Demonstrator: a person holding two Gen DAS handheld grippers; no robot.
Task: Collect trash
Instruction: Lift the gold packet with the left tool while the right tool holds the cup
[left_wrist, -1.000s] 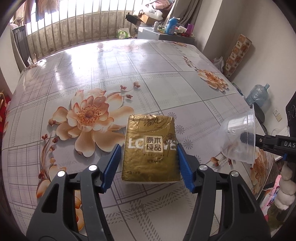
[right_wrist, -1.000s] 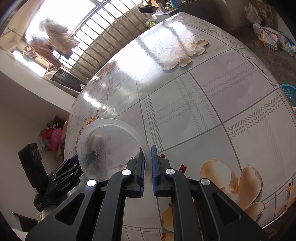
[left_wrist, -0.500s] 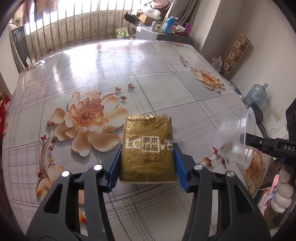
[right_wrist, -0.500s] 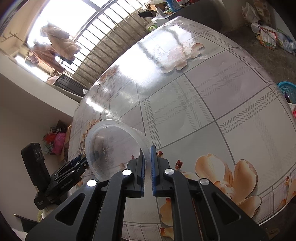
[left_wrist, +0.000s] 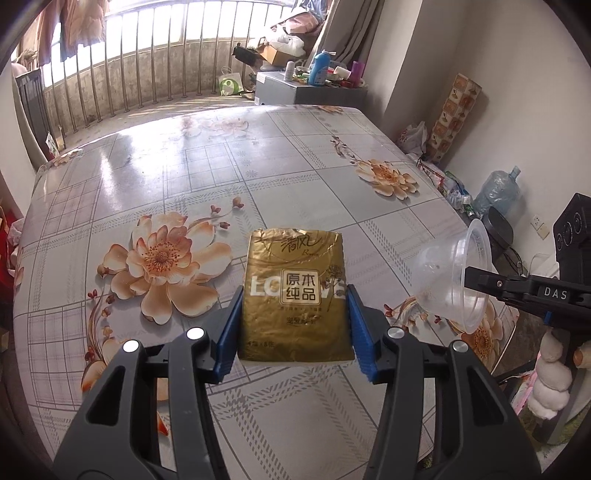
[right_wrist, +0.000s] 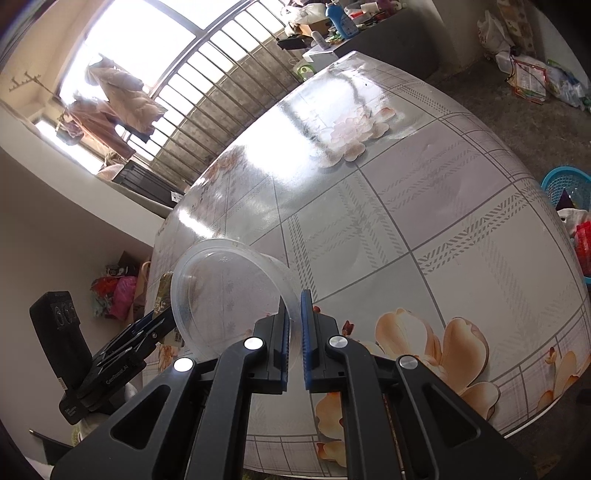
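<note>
My left gripper (left_wrist: 293, 330) is shut on a gold tissue pack (left_wrist: 295, 293) and holds it above the flowered table (left_wrist: 184, 173). Its blue pads press the pack's two long sides. My right gripper (right_wrist: 294, 325) is shut on the rim of a clear plastic bowl (right_wrist: 231, 295), held tilted on its side above the table's edge. The bowl also shows in the left wrist view (left_wrist: 452, 282), at the right, with the right gripper (left_wrist: 476, 282) behind it. The left gripper shows in the right wrist view (right_wrist: 162, 325), low at the left, partly hidden by the bowl.
The table is covered with a glossy floral cloth (right_wrist: 406, 206). A blue basket (right_wrist: 567, 186) stands on the floor to the right. A water jug (left_wrist: 496, 192) and bags lie by the wall. A cluttered cabinet (left_wrist: 306, 86) stands beyond the far table edge.
My left gripper has closed on the tissue pack and lifted it off the table. My right gripper has risen a little with the bowl.
</note>
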